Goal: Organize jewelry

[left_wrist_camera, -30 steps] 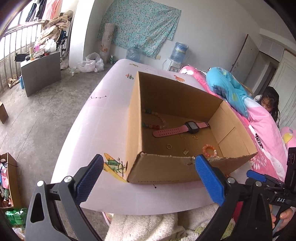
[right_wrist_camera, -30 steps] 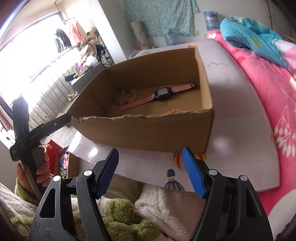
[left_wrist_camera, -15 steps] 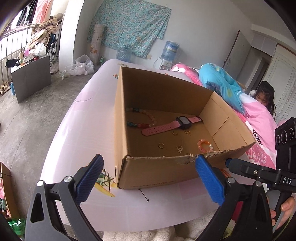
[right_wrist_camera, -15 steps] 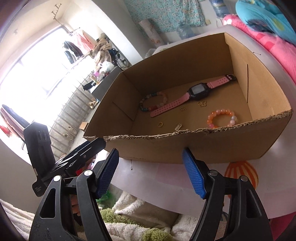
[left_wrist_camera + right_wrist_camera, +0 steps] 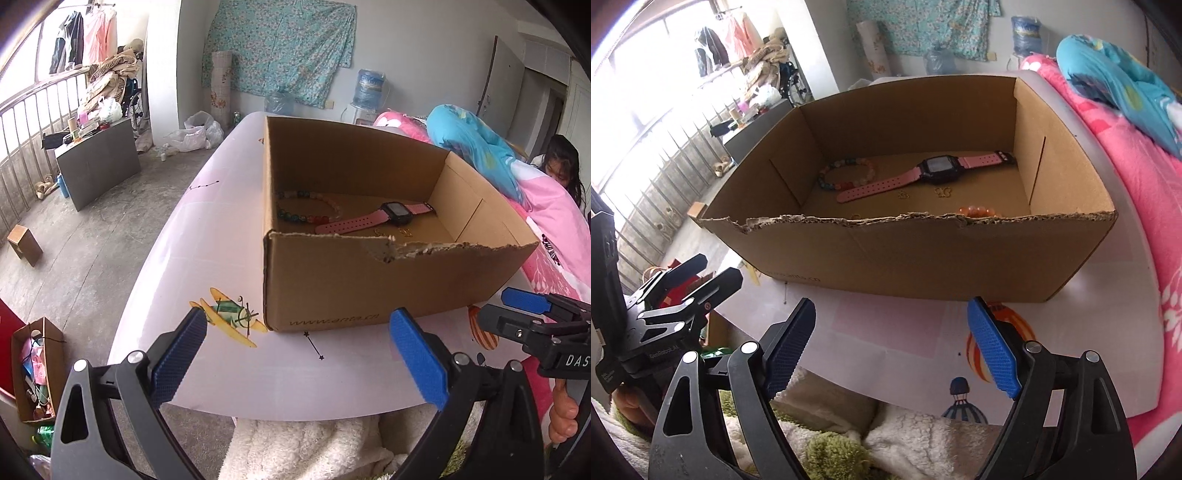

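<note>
Open brown cardboard box (image 5: pixel 908 258) holds our pink-strapped black watch (image 5: pixel 934 170). Both claws empty: left claw (image 5: pixel 299 354) wide, right claw (image 5: pixel 892 347) opening. We should clear the torn rim before descending.

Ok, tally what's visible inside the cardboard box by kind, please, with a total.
Watch, pink strap: 1
Bead bracelets: 2, multicoloured and orange, the latter half hidden behind the box's near wall
Small gold charms: 2, and
Total: 5 visible; more may lie behind that wall.
</note>
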Demonstrator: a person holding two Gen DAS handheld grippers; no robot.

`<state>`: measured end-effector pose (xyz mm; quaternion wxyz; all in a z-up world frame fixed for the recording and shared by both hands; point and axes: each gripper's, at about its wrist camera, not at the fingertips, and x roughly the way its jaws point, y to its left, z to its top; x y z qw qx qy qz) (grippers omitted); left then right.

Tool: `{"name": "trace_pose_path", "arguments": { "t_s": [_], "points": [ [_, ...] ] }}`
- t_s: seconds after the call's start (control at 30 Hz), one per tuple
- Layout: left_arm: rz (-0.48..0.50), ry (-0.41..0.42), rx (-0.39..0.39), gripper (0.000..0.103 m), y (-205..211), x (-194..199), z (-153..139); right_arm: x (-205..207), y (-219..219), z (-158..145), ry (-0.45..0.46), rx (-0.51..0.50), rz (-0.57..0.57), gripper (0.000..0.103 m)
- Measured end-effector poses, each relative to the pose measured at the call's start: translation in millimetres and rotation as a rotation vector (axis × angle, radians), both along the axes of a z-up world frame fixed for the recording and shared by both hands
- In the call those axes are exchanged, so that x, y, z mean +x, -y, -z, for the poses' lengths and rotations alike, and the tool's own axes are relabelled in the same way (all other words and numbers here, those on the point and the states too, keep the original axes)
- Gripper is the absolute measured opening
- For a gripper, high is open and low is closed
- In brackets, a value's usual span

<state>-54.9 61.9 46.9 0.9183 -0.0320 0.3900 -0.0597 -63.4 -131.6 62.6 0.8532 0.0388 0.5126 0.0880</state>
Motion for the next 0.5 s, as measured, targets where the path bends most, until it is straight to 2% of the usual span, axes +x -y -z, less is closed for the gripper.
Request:
{"name": "trace_pose_path", "arguments": {
  "t_s": [0.13, 0.27, 0.37, 0.5],
  "points": [
    [-0.021, -0.021, 0.090, 0.097, 18, 11, 0, 2, 9, -3, 0.001, -0.109, 0.045, 0.089],
    [-0.007, -0.058, 0.228, 0.097, 36, 18, 3, 0, 16, -4, 0.010, -0.130, 0.081, 0.093],
    [0.012, -0.131, 0.244, 0.097, 44, 24, 8, 3, 18, -1, -0.002, -0.115, 0.111, 0.094],
    [-0.002, -0.141, 0.223, 0.097, 50, 27, 6, 4, 18, -1, -0.010, -0.103, 0.132, 0.095]
  ]
}}
